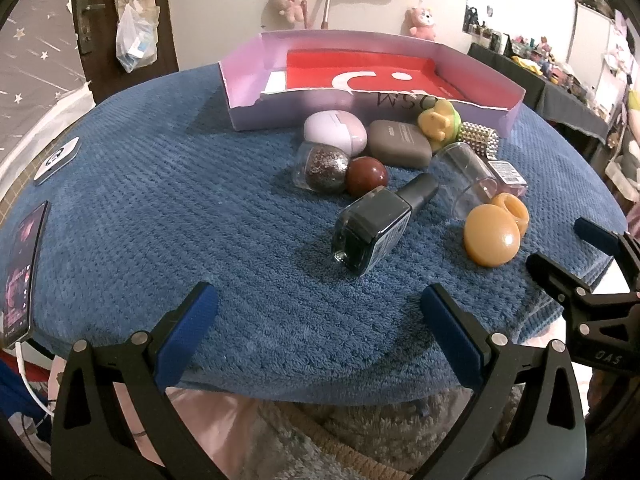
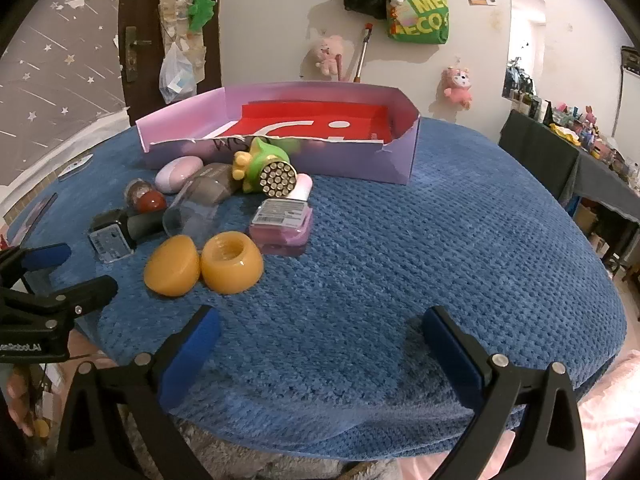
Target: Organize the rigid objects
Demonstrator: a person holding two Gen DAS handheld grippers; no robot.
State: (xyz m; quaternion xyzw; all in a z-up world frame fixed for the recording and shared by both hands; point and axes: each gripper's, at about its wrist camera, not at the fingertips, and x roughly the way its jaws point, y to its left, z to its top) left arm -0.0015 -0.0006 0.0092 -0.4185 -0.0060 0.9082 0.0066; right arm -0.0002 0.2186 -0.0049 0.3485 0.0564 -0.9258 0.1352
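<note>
Ahead of both wide-open, empty jaws, the left gripper (image 1: 320, 320) faces the dark bottle (image 1: 374, 228); the right gripper (image 2: 320, 344) sits just behind two orange pieces (image 2: 204, 264). Nothing is sorted yet. Next, I think: grab one, carry it to the purple box (image 1: 400, 104).

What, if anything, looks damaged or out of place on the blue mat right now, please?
The purple box has a ragged, torn front wall. The dark nail polish bottle and the clear tube lie on their sides. The orange cap sits apart from its orange ring.
</note>
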